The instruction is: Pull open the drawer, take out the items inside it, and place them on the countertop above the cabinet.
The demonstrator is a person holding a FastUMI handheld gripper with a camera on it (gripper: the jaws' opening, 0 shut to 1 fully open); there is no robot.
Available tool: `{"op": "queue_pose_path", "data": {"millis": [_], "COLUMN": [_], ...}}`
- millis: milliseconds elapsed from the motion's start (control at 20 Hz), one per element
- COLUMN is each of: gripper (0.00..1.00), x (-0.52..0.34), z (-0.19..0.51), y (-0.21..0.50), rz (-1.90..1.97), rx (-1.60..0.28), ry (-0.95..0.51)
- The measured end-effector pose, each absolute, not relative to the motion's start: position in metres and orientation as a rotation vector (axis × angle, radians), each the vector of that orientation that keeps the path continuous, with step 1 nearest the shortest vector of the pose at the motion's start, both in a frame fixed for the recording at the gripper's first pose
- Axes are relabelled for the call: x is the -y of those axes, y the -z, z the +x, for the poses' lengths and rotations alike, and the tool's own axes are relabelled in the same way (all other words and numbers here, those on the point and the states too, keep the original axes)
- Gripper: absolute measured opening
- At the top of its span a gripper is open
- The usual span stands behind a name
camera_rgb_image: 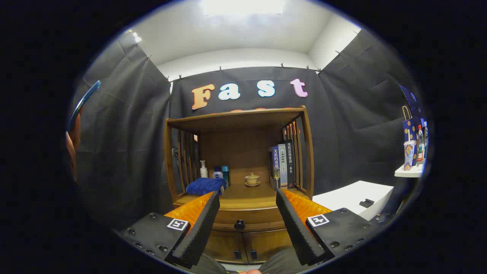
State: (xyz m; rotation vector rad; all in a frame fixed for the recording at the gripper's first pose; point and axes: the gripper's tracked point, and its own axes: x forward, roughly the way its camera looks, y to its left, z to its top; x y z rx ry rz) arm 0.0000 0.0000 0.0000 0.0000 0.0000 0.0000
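Observation:
A wooden cabinet (239,152) with an open shelf stands straight ahead. Its drawer (247,217) is shut, with a dark knob (239,224) seen between my fingers, some way beyond them. The countertop (247,192) above the drawer carries a blue cloth (205,186), several bottles (215,171), a small teapot on a saucer (252,179) and upright books (282,165). My gripper (247,199) is open, held in the air in front of the cabinet with nothing between its fingers. The drawer's contents are hidden.
Below the drawer two small cabinet doors (243,247) are shut. A white table (354,198) stands to the right of the cabinet, and a white shelf (409,172) with a paper bag, cup and bottles is further right. A person's hand (72,144) shows at far left.

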Motion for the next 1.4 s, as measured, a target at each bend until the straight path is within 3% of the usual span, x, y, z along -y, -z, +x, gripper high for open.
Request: {"op": "queue_pose_path", "data": {"millis": [1400], "gripper": [0.98], "x": [0.011], "z": [0.005], "y": [0.019], "rz": [0.015], "rx": [-0.01], "ry": [0.029]}}
